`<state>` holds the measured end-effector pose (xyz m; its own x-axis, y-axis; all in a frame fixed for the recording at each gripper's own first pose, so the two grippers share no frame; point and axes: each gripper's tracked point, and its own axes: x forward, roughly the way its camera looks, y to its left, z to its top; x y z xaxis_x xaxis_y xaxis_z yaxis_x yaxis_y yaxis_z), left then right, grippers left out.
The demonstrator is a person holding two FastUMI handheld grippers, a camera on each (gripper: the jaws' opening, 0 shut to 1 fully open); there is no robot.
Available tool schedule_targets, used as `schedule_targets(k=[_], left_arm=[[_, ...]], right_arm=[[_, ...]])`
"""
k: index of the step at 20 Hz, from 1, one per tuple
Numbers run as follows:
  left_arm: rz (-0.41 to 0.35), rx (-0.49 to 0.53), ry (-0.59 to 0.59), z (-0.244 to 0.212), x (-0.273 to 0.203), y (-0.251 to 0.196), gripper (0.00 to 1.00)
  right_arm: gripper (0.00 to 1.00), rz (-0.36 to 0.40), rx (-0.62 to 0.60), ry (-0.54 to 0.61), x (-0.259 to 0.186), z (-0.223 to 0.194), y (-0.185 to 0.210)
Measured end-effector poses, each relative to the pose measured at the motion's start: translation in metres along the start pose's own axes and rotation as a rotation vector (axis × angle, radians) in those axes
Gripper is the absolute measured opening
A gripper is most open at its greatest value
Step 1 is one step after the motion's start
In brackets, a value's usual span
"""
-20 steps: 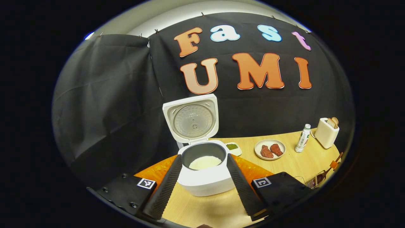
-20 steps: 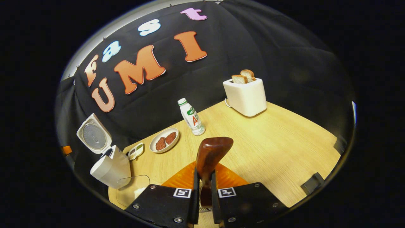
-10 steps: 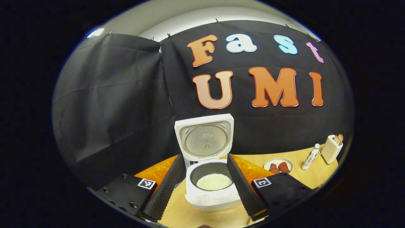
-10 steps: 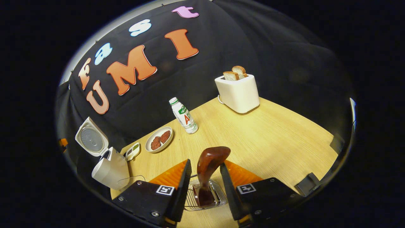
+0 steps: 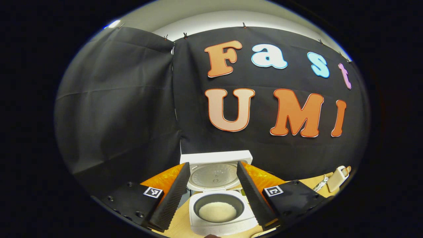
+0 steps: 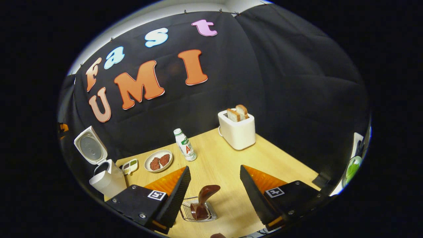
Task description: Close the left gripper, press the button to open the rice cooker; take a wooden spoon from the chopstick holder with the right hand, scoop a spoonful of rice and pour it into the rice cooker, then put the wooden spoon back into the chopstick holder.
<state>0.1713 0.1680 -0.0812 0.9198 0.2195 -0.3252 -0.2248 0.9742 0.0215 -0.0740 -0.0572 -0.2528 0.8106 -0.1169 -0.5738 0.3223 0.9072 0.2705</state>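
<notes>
Booth: black cloth wall behind a pale wooden table (image 6: 281,165).

Left gripper (image 5: 211,185): held above the near table edge, pointed level at the wall; fingers spread wide, empty. Between them, the rice cooker (image 5: 219,216), lid up, white rice (image 5: 217,211) in its pot.

Right gripper (image 6: 213,185): raised, tilted down toward the table; fingers wide apart, holding nothing. Below and between them, the wire chopstick holder (image 6: 198,210) with the wooden spoon (image 6: 203,200) standing in it, bowl end up, clear of both fingers.

Right gripper view adds: plate (image 6: 158,161) with two dark pieces, possibly meat; bottle (image 6: 185,144); toaster (image 6: 237,130) holding bread; small dish (image 6: 130,166) beside the cooker at far left.
</notes>
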Motion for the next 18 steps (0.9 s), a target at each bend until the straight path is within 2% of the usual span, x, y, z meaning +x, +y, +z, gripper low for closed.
schedule_targets(k=[2, 3, 6, 10, 13, 18], left_arm=[[-0.016, -0.023, 0.04, -0.006, 0.034, 0.0, 0.92], [-0.022, -0.036, 0.056, -0.008, 0.049, -0.001, 0.95], [-0.037, -0.052, 0.067, -0.004, 0.095, -0.001, 0.96], [-0.01, 0.0, 0.068, -0.004, 0.146, 0.001, 0.95], [0.064, 0.025, 0.073, -0.011, 0.176, 0.007, 0.96], [0.111, 0.049, 0.12, -0.031, 0.205, 0.001, 0.96]], right_arm=[[0.94, -0.03, -0.013, -0.037, -0.012, 0.014, -0.001], [0.94, -0.043, -0.021, -0.048, -0.019, 0.018, -0.002], [0.95, -0.083, -0.056, -0.084, -0.038, 0.026, -0.005], [0.95, -0.133, -0.042, -0.106, -0.055, 0.024, -0.012], [0.95, -0.154, -0.031, -0.12, -0.062, 0.024, -0.017], [0.95, -0.184, -0.021, -0.143, -0.068, 0.035, -0.028]])
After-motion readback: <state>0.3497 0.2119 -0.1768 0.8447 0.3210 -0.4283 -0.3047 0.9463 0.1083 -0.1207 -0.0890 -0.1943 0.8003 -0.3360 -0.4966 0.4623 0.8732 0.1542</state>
